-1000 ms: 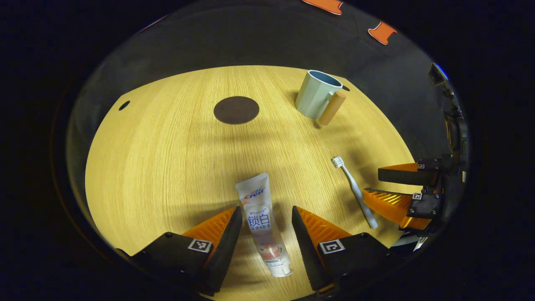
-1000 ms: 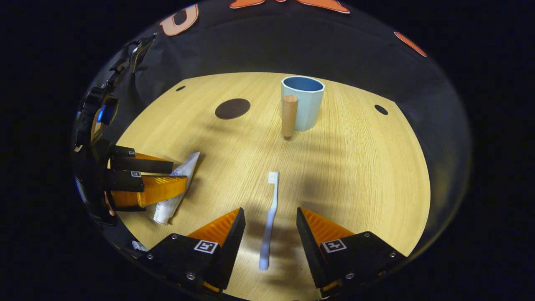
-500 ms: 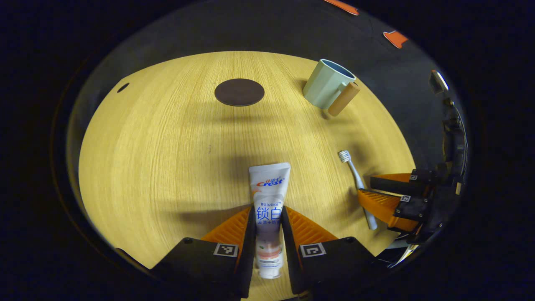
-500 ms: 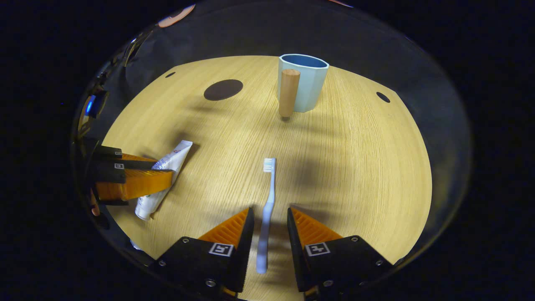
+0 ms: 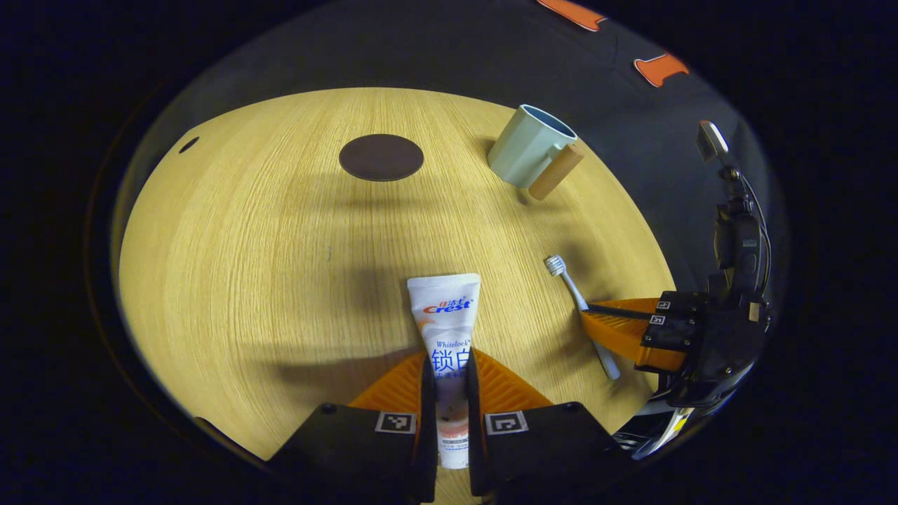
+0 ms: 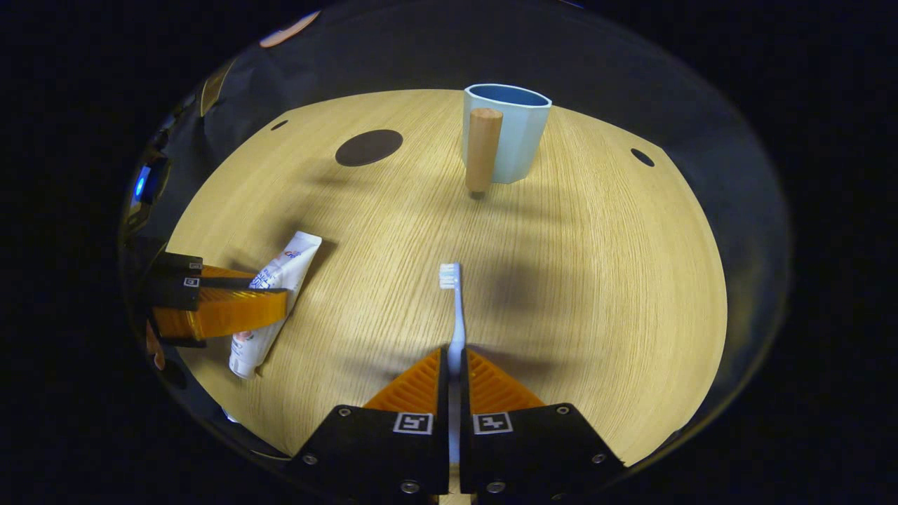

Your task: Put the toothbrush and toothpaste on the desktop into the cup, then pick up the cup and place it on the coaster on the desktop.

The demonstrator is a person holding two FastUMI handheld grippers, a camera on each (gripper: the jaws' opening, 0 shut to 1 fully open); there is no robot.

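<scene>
**Supervisor:** Report what changed over the last second.

**Operator:** Both sets of jaws closed. A second earlier I had each pair spread wide to either side of its target. At this reading the left gripper [image 5: 449, 372] had its jaws clamped on the lower body of the toothpaste [image 5: 447, 330], cap end toward the camera, with the flat crimped end pointing out over the bench [image 5: 245, 245]. The right gripper [image 6: 454, 368] had its jaws pressed nearly together on the handle of the toothbrush [image 6: 454, 308], bristle head pointing forward toward the cup [image 6: 508, 133].

**Supervisor:** Were the items lifted?

**Operator:** I could not tell. Both appeared to lie on or just above the bench. In the left gripper view the toothbrush's tail end stuck out past the jaws, low against the wood.

**Supervisor:** Position of the receiving items?

**Operator:** The cup stood upright at the far side of the bench, its wooden handle [image 6: 483, 151] facing the right gripper. The coaster [image 5: 381, 157] lay flat to the cup's left, well apart from it, with nothing on it.

**Supervisor:** Consequence for the task?

**Operator:** I judged the grasp stage complete for both items. The next stage was lift and carry to the cup. Two long items entering one opening risked a clash, so I judged going in one at a time advisable.
</scene>
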